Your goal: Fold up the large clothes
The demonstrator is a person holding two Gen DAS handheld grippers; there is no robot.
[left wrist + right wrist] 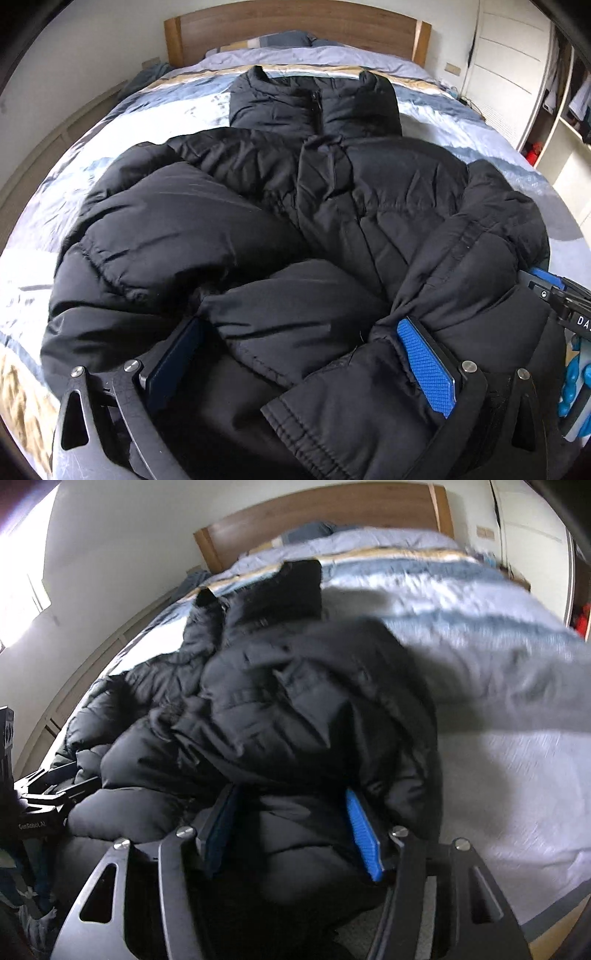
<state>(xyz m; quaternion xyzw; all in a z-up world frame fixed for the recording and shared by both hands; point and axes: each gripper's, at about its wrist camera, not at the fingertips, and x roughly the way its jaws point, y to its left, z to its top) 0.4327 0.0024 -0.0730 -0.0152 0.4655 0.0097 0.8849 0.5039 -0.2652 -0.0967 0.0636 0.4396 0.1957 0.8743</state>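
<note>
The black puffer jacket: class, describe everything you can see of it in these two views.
The black puffer jacket is bulky, quilted and matte, nylon by its look. It lies front up on the bed, stand-up collar toward the wooden headboard, zip closed at the neck. Its sleeves lie folded in over the front. The left gripper and right gripper each straddle bunched fabric at the near edge; whether they pinch it is unclear.
</note>
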